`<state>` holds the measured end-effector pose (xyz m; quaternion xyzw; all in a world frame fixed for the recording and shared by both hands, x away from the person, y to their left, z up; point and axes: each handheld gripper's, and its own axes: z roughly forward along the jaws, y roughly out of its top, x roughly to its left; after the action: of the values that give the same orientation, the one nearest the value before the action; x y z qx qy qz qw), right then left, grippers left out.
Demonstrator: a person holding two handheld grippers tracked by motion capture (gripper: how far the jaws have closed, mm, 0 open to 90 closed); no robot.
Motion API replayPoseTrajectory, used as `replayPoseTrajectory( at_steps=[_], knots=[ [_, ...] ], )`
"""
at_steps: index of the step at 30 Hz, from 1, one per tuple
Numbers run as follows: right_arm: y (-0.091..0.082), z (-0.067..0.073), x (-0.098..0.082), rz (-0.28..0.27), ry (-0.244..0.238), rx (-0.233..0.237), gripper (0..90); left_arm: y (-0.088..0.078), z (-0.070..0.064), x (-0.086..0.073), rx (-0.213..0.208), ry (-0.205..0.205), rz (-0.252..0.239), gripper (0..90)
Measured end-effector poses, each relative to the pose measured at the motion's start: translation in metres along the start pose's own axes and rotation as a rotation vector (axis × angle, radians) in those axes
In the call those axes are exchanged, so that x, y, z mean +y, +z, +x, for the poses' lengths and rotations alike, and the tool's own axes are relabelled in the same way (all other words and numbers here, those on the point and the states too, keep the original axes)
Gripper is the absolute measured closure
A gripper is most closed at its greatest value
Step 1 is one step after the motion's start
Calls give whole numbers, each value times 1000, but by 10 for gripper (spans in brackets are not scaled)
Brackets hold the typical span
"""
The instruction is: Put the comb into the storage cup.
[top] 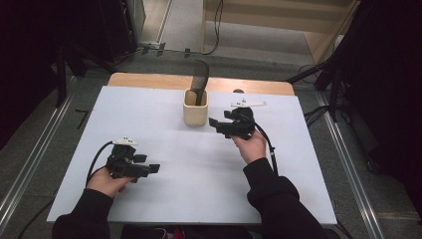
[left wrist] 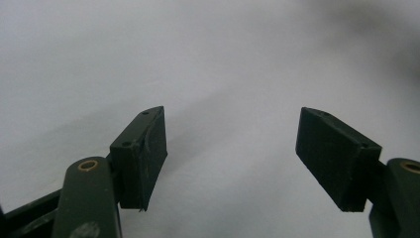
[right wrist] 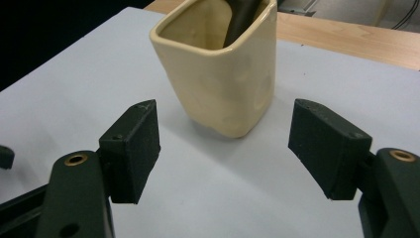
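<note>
Cup (right wrist: pixel 223 74) cream, upright w/ dark utensil (top: pixel 199 82) inside | right gripper (right wrist: pixel 225 148) jaws apart, near, not touching | left gripper (left wrist: pixel 230 153) apart, nothing between | grasp not yet made

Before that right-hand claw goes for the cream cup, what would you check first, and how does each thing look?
1. Right gripper jaws open wide enough for the cup: ok, they stand apart with nothing between.
2. Cream cup upright on the white table: ok.
3. Cup lined up between the jaws: ok, it sits ahead, not yet touched.
4. Dark tool standing in the cup, leaning out above the rim: cannot tell if it will tip.
5. Left gripper out of the way: ok, open, resting near the table's front left.
</note>
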<state>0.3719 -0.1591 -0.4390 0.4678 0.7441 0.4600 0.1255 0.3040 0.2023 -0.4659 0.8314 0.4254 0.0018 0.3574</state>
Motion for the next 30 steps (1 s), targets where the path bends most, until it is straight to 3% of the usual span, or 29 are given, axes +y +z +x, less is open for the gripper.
replayPoseTrajectory(
  at_steps=[10,17,30],
  knots=[
    [-14,5,-11,14,-51,36,264,3,-3,3,-7,14,5,286],
    [-28,1,-20,3,-40,64,263,3,-3,3,-8,19,7,286],
    [-46,5,-37,27,-82,98,261,4,-5,4,-18,28,10,285]
  ],
)
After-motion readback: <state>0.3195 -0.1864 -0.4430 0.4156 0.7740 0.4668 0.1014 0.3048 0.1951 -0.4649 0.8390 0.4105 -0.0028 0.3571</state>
